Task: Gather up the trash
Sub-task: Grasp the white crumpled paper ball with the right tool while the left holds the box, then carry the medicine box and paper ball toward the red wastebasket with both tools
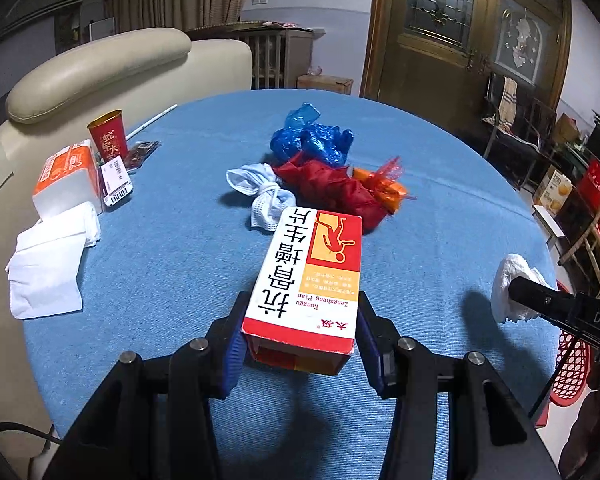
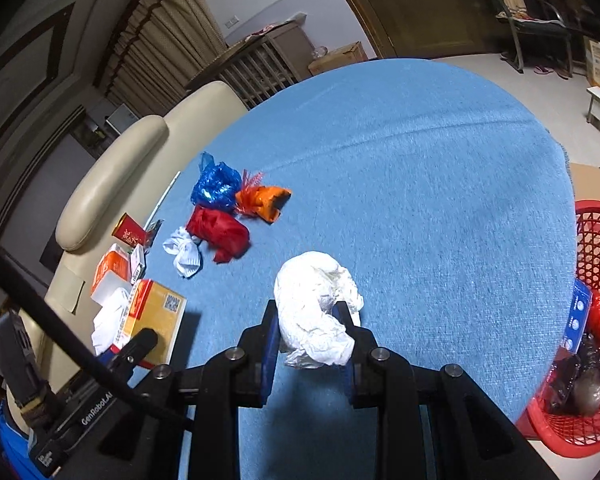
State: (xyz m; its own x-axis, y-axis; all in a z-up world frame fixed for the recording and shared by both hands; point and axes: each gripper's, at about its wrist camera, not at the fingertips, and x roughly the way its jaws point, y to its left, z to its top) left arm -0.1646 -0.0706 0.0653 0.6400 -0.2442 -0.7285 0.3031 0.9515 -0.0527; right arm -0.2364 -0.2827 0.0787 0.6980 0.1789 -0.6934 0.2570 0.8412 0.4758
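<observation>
The left hand-held gripper (image 1: 302, 332) has its two blue-padded fingers clamped on the sides of a red, white and yellow medicine box (image 1: 310, 280), which points forward above the blue worktop (image 1: 172, 240). The right hand-held gripper (image 2: 310, 326) is closed on a crumpled white tissue wad (image 2: 316, 308), its fingers pressed into the paper, over the blue worktop (image 2: 420, 168).

From the left wrist, the trash pile sits just beyond the box: a white mesh bundle (image 1: 262, 194), a red plastic bag (image 1: 332, 188), a blue plastic bag (image 1: 312, 140) and an orange wrapper (image 1: 384, 188), all touching or nearly so. Far left stand a tissue pack (image 1: 66, 180), a red paper cup (image 1: 108, 136) and loose white napkins (image 1: 50, 270). The right gripper's finger and its tissue show at the right edge.

The right wrist adds what the left barely catches: a red mesh basket (image 2: 592, 256) beside the worktop's right edge, already holding a blue-labelled packet and dark wrappers. It also shows the box's yellow underside with a QR code, and the left tool's body beneath it. The same pile lies well apart to the left, beside a cream sofa (image 2: 112, 184).
</observation>
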